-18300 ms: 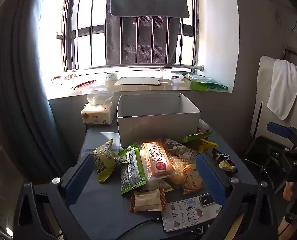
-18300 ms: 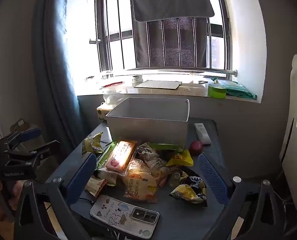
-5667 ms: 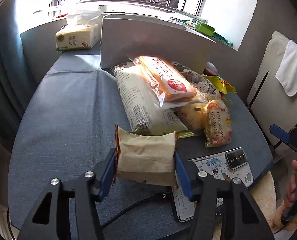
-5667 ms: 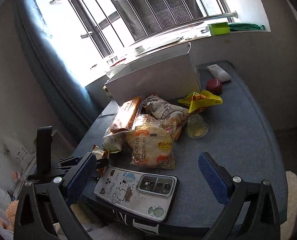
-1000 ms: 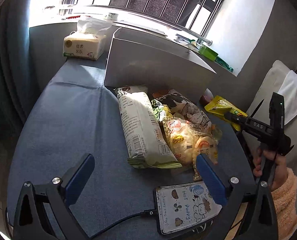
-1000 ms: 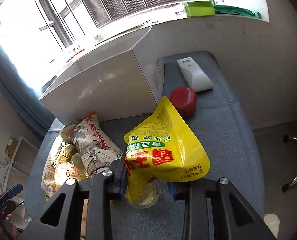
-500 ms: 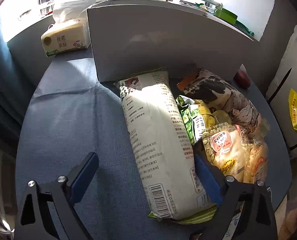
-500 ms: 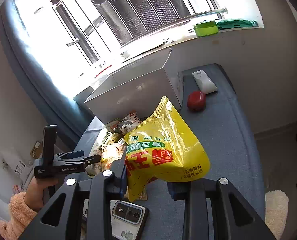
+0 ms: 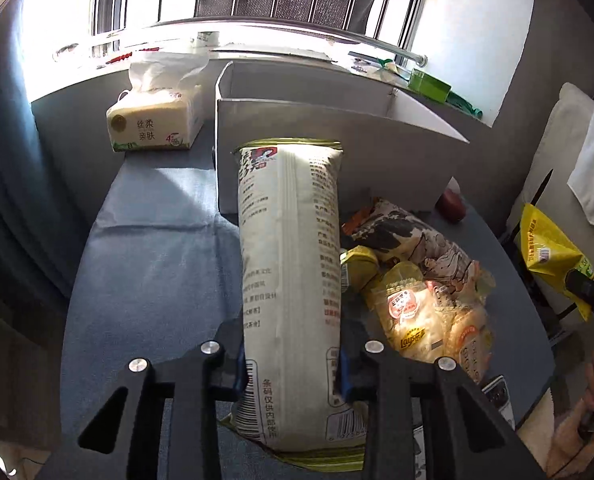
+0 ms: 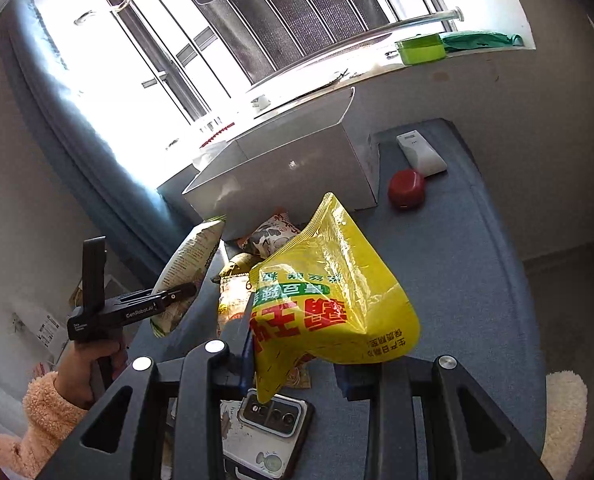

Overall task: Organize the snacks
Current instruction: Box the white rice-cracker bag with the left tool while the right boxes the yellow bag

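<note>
Your left gripper (image 9: 291, 364) pinches the long cream crinkly snack bag (image 9: 291, 264) low, so expect its soft top to droop toward the white cardboard box (image 9: 321, 140), while your right gripper (image 10: 297, 368) clamps the light yellow pouch (image 10: 329, 300).

I see a pale yellow soft pack of tissues (image 9: 153, 126) at upper left of the left view. A round red lidded container (image 10: 407, 189) touches a white rectangular remote (image 10: 421, 153) at upper right of the right view; a patterned-case phone (image 10: 265, 428) lies bottom centre.
</note>
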### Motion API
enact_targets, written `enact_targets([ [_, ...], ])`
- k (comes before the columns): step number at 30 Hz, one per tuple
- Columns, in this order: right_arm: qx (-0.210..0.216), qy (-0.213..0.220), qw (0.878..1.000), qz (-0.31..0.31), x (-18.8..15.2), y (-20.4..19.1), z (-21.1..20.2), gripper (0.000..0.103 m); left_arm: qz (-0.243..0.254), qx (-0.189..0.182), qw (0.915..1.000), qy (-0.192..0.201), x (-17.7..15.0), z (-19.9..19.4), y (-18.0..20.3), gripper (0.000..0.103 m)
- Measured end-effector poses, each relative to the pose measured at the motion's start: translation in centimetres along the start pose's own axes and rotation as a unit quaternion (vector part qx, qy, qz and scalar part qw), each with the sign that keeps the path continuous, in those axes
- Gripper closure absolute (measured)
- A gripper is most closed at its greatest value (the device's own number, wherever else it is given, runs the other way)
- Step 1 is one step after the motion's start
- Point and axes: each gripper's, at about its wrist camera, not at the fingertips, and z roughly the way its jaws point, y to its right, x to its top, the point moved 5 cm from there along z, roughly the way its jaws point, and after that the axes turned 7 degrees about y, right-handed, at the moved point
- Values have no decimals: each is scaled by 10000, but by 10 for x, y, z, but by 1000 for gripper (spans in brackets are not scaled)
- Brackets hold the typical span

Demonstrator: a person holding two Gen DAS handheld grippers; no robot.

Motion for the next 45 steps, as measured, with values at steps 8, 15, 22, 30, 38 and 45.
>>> enact_targets([
  [8,71,341,9987,-383,86,-29,45,70,159,-446,9971,594,91,-1,35,68],
  [15,-217,336,9982,-448,162,-31,119,70,83,-393,9980,483,169,51,39,68],
  [22,-423,-15,9986,-321,189,-15,176,67,128,76,9999,86,194,107,27,29],
  [30,-607,137,9979,-186,191,-4,174,0,288,371,9984,309,180,90,22,0],
  [38,-280,321,9988,-259,180,-19,129,0,365,139,9967,708,159,25,32,0],
  [45,-31,425,9974,-588,129,-37,61,0,542,-221,9931,1019,99,-39,52,0],
])
